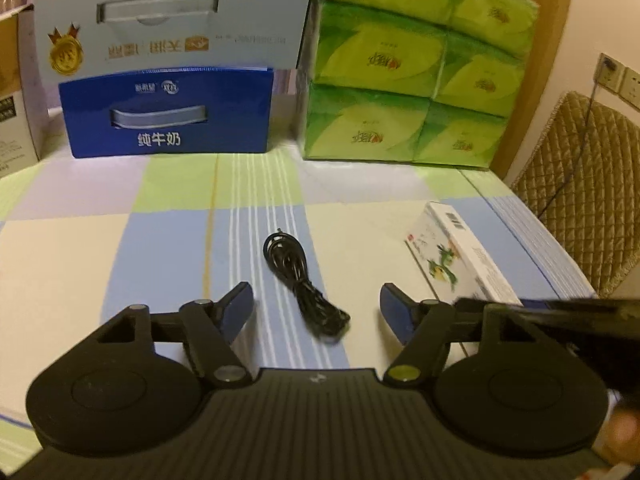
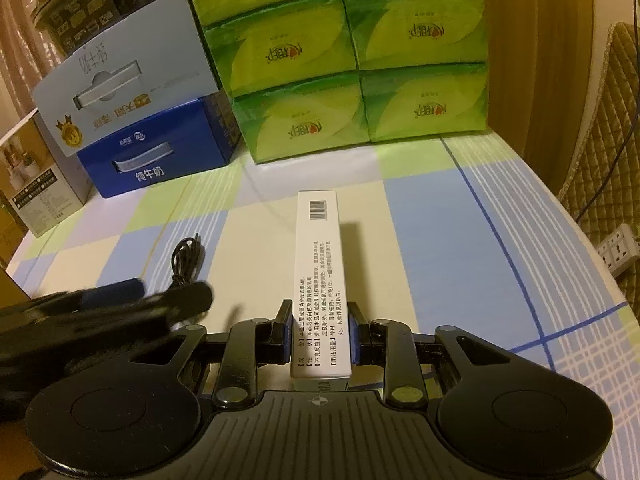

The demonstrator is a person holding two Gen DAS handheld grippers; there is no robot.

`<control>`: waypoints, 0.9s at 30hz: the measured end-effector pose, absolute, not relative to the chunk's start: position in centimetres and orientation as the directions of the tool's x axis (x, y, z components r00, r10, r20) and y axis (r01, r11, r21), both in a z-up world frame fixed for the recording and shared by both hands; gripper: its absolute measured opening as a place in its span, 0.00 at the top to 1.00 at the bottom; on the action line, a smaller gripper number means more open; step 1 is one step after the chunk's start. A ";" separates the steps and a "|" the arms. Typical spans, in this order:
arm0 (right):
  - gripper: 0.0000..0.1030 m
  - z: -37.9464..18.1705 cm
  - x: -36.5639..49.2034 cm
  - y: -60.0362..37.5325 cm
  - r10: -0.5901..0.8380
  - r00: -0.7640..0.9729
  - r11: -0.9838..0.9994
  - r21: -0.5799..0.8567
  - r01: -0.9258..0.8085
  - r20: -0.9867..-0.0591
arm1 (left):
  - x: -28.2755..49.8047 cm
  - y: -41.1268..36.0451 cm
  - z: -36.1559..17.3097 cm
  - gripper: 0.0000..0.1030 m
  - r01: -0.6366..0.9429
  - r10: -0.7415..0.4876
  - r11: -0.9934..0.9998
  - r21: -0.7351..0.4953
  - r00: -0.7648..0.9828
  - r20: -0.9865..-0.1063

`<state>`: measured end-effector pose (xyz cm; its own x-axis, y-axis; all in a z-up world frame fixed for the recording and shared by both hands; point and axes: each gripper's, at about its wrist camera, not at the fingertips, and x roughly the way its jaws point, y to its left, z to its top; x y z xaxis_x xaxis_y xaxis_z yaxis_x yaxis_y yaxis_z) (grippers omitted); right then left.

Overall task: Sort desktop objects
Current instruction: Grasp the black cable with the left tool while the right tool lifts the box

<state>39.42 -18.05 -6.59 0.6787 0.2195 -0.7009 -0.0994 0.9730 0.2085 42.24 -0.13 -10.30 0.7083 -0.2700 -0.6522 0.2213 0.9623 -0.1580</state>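
The right gripper [image 2: 319, 334] is clenched on the near end of a long white box [image 2: 320, 276], its jaws pressed against the two narrow sides. The box points toward the far edge of the table [image 2: 440, 220]; whether it rests on the cloth or is slightly raised cannot be told. In the left wrist view the same box [image 1: 460, 256] sits toward the table's right edge.

The left gripper [image 1: 316, 312] is released, its jaws spread wide and holding nothing. A coiled black cable [image 1: 304, 284] lies on the table just ahead, between the jaws' line and slightly beyond them, nearer the front edge than the middle.

Along the far edge stand a blue carton [image 1: 168, 114] with a pale carton [image 1: 172, 16] on top, and beside them stacked green tissue packs [image 1: 408, 64].

The step in hand looks like carrying off the box, with the cable next. Picking up the cable would call for lowering the open jaws around the thick part of the coil before closing, since loose loops may slip out.
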 end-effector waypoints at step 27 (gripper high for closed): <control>0.78 -6.0 37.2 -16.5 0.246 0.637 0.969 0.171 -0.178 -0.730 | 33.5 3.0 -9.6 0.85 0.248 -0.232 0.964 -0.093 0.624 -0.746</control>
